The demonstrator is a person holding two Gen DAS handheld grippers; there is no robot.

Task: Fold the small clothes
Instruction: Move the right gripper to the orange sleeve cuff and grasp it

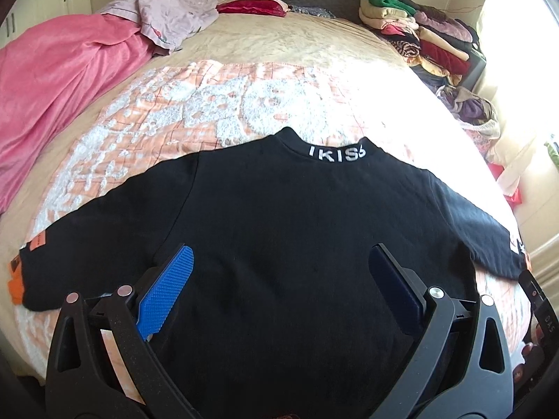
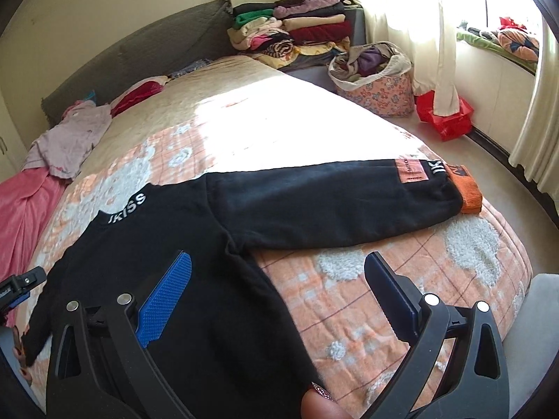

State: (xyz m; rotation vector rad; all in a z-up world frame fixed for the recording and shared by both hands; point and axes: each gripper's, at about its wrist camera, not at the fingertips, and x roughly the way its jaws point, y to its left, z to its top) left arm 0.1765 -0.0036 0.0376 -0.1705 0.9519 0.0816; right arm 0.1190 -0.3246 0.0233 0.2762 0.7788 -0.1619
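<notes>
A small black sweatshirt [image 1: 297, 209] with white "IKISS" lettering on the collar lies spread flat on the bed, both sleeves out to the sides, orange cuffs at the ends. My left gripper [image 1: 279, 262] is open over the middle of its body, holding nothing. In the right wrist view the sweatshirt [image 2: 195, 244] lies to the left, its right sleeve [image 2: 332, 202] stretching to an orange cuff [image 2: 470, 192]. My right gripper [image 2: 276, 269] is open over the sweatshirt's right side edge below the armpit, empty. A thumb [image 2: 319, 401] presses the hem.
The bed has an orange and white quilt [image 2: 401, 296]. A pink blanket [image 1: 59, 87] and a lilac garment [image 1: 171, 14] lie at the far left. Stacked folded clothes [image 1: 419, 31] stand far right. A floral basket [image 2: 374, 76] and red bag [image 2: 443, 115] are on the floor.
</notes>
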